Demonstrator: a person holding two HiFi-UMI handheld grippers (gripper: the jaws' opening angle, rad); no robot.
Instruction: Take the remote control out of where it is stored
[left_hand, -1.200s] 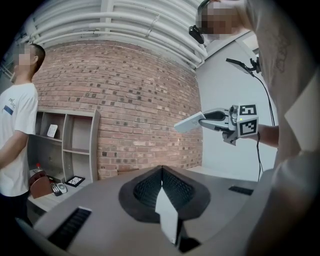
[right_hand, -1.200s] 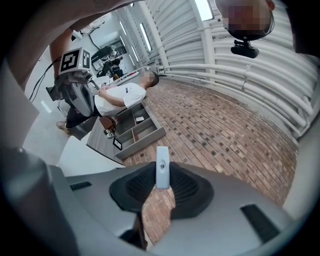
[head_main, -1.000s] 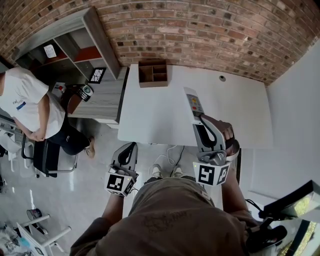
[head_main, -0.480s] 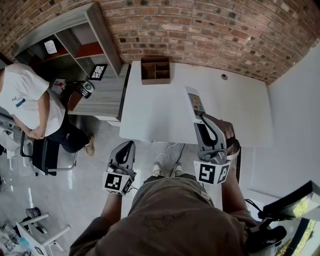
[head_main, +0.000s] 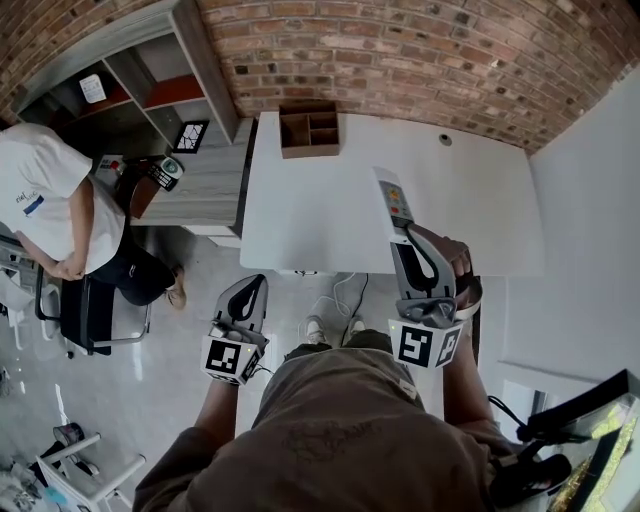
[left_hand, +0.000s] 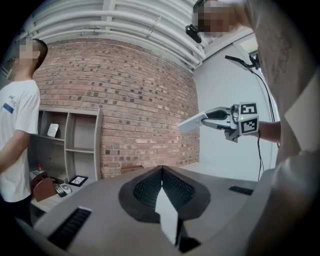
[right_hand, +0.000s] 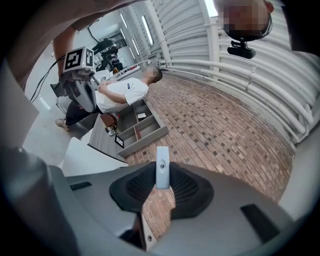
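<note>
Right gripper (head_main: 405, 232) pinches the remote control (head_main: 392, 203) at its near end; in the right gripper view the remote's pale end face sits edge-on between the two dark pads, with both pads against it. The remote is in the air over the right half of the white tabletop (head_main: 320, 220), not touching it. It is roughly level, points toward the brick wall (head_main: 400, 60), and its coloured buttons face up. The wooden storage box (head_main: 309, 130) stands at the rear edge of the tabletop against the wall, well apart from the remote; what its compartments hold cannot be made out. Left gripper (head_main: 256, 285) is off the tabletop, over the floor (head_main: 130, 400) just in front of the near left corner. Its jaws are pressed together with nothing between them, as the left gripper view shows; the same view catches the right gripper and the remote at the upper right. A person in a white shirt (head_main: 45, 195) stands at the left beside an open shelf unit (head_main: 140, 85) that is set against the wall.
</note>
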